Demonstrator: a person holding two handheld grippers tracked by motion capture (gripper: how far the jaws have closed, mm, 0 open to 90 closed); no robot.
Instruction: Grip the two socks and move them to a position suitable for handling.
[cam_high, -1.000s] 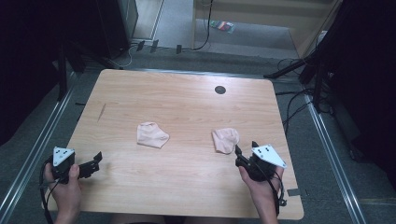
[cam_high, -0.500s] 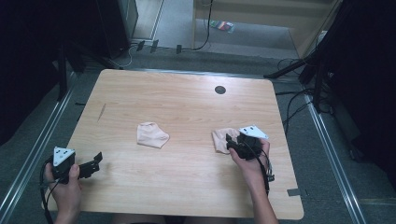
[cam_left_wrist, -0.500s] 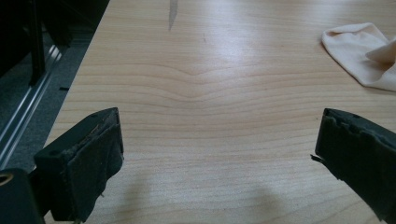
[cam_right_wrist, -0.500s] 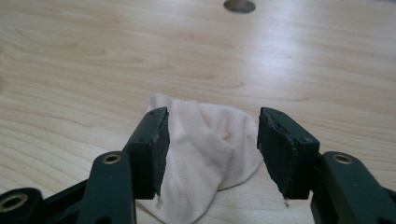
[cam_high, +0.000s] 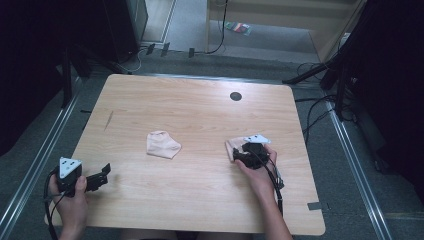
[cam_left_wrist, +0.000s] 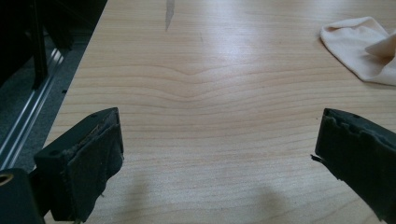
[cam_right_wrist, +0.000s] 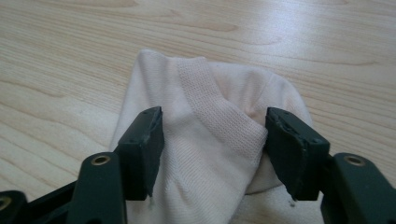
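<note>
Right gripper (cam_high: 239, 154): we see it at the lower right of the high view, set over the near edge of the right sock (cam_high: 231, 148). A second ago it sat lower and further right, close to the table's edge and apart from the sock; half a second ago it had already reached the sock.
Right jaws: in the right gripper view (cam_right_wrist: 210, 144) we find them about half open, one on either side of the sock's raised ribbed fold (cam_right_wrist: 219, 121). The right-hand pad touches the cloth; the left-hand pad lies just beside it. They have just opened a little further, with the sock between them. We cannot say that the cloth is pinched.
Right sock: pale pink, flat on the table (cam_high: 200, 110), right of centre in the high view. Its place matches both earlier frames.
Left sock (cam_high: 162, 145): left of centre in the high view, well apart from the right sock, unchanged from the earlier frames. We also see it at the upper right of the left gripper view (cam_left_wrist: 362, 51).
Left gripper (cam_high: 102, 175): at the lower left of the high view, in the same spot as before.
Left jaws: wide apart in the left gripper view (cam_left_wrist: 217, 154), with bare wood between them and nothing held.
</note>
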